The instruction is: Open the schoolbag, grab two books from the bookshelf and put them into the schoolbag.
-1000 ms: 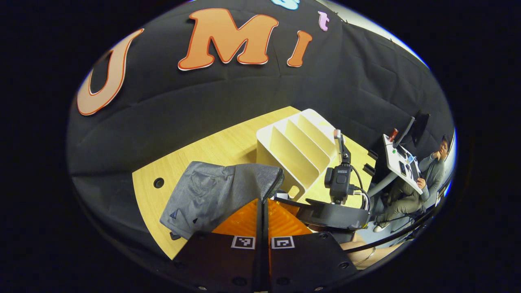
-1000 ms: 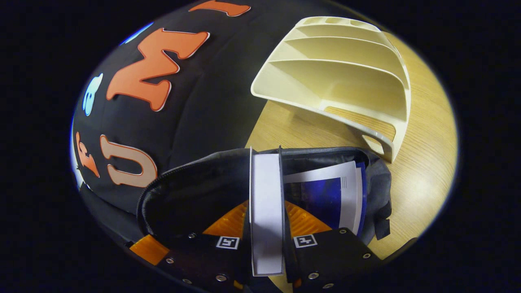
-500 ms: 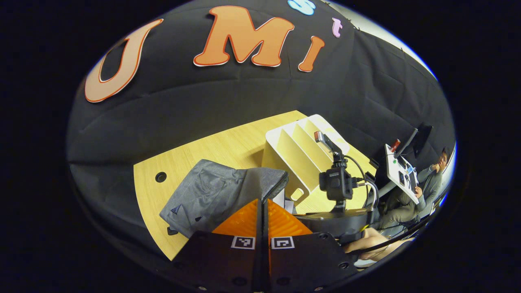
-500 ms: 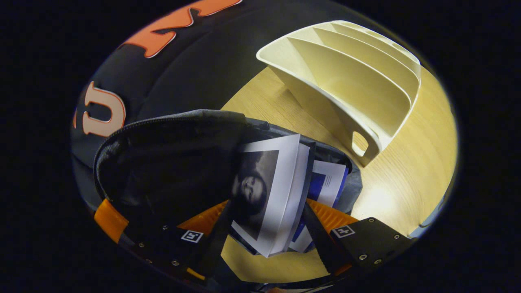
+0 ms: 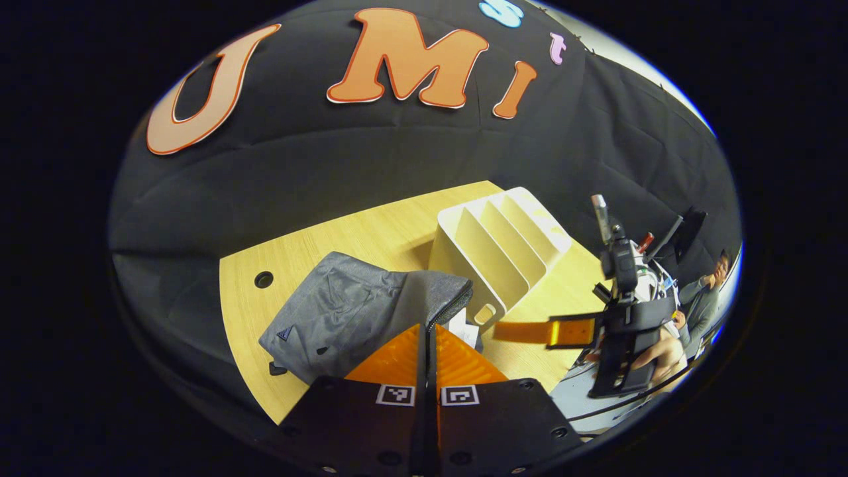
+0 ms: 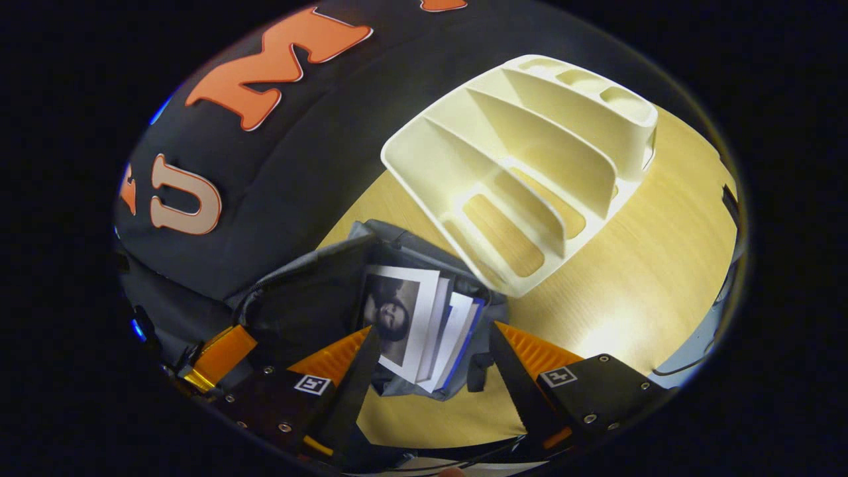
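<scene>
grey schoolbag (image 6: 311, 298) mouth up | books (image 6: 414, 324) upright inside | right tongs (image 6: 430, 344) apart

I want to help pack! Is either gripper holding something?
The left gripper pinches the schoolbag by its open zipper edge; the right gripper is open, holding nothing.

The left gripper view looks low across the tabletop (image 5: 318, 248), the right gripper view steeply down; both share the schoolbag (image 5: 338, 318) and bookshelf (image 6: 523, 165).

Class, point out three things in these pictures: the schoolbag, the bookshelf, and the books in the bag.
schoolbag (image 5: 344, 318): left gripper view, grey outer fabric.
bookshelf (image 6: 530, 165): right gripper view, a middle divider.
books (image 6: 404, 318): right gripper view, top book's cover.
</scene>
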`<act>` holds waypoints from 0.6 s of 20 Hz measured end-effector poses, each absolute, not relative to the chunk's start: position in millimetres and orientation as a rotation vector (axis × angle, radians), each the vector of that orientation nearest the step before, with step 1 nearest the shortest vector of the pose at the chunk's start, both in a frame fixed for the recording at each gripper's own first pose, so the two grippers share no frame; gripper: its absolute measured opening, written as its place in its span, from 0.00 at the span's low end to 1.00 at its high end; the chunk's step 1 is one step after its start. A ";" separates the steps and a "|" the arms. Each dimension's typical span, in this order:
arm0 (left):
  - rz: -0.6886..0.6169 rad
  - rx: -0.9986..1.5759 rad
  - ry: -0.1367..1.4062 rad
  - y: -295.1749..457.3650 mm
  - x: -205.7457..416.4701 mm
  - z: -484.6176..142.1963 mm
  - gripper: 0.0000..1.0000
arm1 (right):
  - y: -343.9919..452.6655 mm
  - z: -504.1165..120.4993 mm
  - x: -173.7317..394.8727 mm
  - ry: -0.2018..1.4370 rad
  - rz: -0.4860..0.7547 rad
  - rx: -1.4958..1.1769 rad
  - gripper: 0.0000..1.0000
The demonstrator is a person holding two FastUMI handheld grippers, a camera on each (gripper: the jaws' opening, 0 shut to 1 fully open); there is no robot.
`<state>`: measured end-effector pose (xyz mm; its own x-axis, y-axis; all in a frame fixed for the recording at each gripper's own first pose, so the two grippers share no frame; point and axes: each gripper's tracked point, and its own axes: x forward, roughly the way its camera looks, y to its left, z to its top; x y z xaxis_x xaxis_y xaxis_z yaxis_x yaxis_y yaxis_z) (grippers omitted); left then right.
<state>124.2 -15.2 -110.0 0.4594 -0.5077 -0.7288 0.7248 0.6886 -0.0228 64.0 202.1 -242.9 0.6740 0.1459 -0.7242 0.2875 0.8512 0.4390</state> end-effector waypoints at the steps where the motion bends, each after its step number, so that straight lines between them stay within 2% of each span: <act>1: -0.771 0.331 0.780 -16.8 121.5 -113.1 0.00 | 187.8 -240.0 57.4 0.837 -0.094 0.550 0.98; 7: -0.697 0.379 0.798 -25.9 100.7 -130.0 0.00 | 120.3 -232.4 34.4 0.850 -0.104 0.449 0.98; 11: -0.602 0.305 0.828 -28.6 81.8 -145.7 0.05 | 90.8 -228.5 25.2 0.902 -0.043 0.390 0.99; 12: -0.590 0.275 0.832 -32.3 74.4 -146.0 0.10 | 83.1 -227.6 23.9 0.913 -0.035 0.370 0.98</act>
